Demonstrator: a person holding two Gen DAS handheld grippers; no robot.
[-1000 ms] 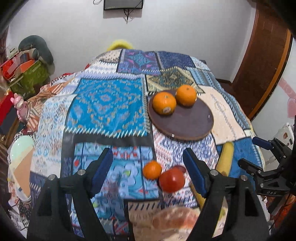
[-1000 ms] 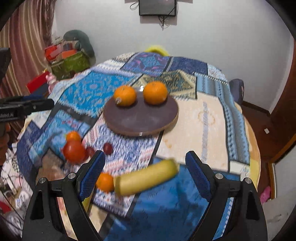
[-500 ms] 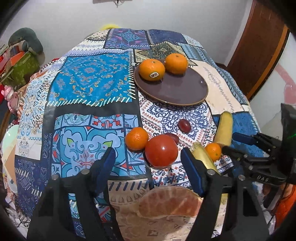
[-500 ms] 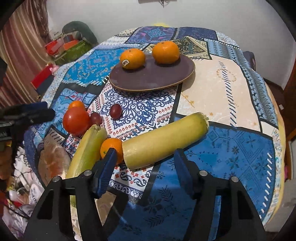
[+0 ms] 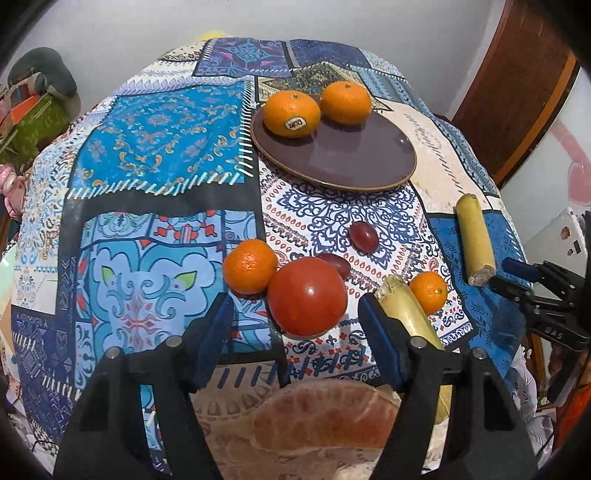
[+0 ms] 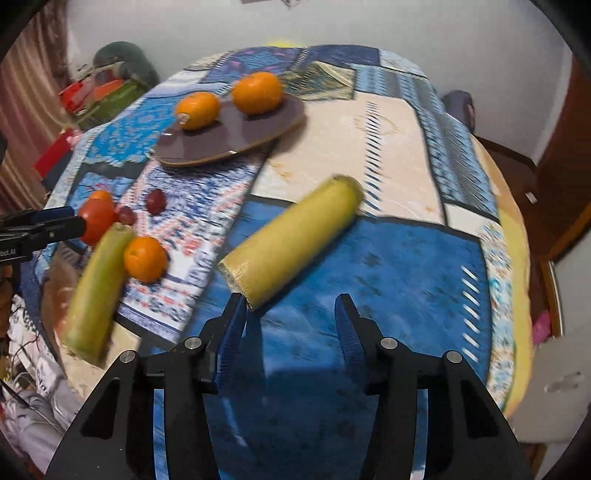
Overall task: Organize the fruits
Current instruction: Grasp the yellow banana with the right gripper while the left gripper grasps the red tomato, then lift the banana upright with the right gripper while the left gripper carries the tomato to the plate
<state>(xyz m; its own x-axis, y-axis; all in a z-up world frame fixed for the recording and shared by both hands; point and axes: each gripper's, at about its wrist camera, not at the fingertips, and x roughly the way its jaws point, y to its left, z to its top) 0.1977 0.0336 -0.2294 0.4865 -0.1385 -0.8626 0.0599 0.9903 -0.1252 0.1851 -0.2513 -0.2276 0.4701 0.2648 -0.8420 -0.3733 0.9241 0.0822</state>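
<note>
Covering table: patchwork cloth (image 5: 155,147) | brown plate (image 5: 362,162) | white wall (image 5: 110,33)

A patchwork tablecloth (image 5: 155,140) (mostly blue), perhaps bags (image 5: 33,107) beyond, wooden door (image 5: 517,92).

Fruit spread over the table

Two oranges (image 5: 291,113) sit on the plate (image 5: 354,162) at the back; nearer, a tomato (image 5: 306,296) lies between a mandarin (image 5: 249,266) on its left and two grapes (image 5: 364,236) behind it.

Motion blur smears the right wrist view, and the left gripper's finger (image 5: 380,347) hides the nearer yellow stalk's (image 5: 400,301) lower length
</note>
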